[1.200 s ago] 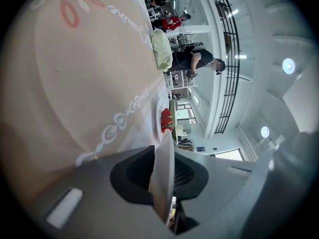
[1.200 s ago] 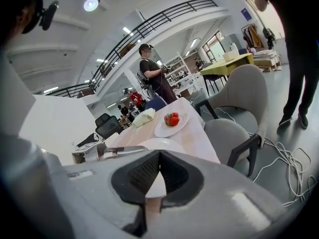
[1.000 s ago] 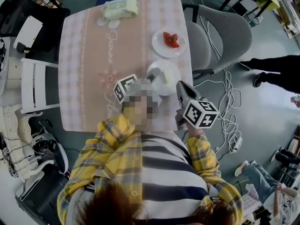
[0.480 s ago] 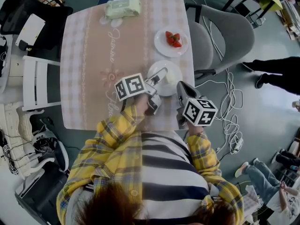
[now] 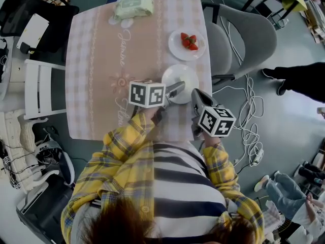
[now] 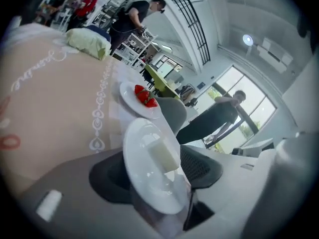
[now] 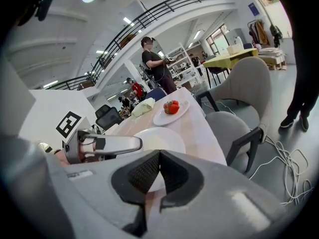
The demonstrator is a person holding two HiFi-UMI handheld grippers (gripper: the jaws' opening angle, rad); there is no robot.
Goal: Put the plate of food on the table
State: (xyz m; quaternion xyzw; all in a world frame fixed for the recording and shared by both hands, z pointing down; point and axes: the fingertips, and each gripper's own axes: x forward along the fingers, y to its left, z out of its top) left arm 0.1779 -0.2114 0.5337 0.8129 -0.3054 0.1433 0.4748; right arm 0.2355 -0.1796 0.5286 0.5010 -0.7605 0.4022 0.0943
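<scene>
A white plate [image 5: 180,77] with a pale block of food lies flat on the pink checked table [image 5: 96,60], near its front right edge. My left gripper [image 5: 173,93] reaches to the plate's near rim. In the left gripper view the plate [image 6: 149,163] sits between the dark pads [image 6: 107,176], which stand wide apart. Those jaws have just been opening and no longer press on the plate. My right gripper [image 5: 195,94] hovers just right of the plate, its pads [image 7: 144,171] touching with nothing held. A second plate [image 5: 186,43] carries strawberries farther back.
A green soft packet [image 5: 132,6] lies at the table's far edge. A grey chair [image 5: 244,39] stands close at the right, a white chair [image 5: 43,93] at the left. Cables [image 5: 249,121] trail on the floor, and a person's dark legs [image 5: 299,78] are at far right.
The left gripper has rolled so its marker cube faces up, and its jaws have spread off the plate's rim. The plate stays on the table. The right gripper has not moved.
</scene>
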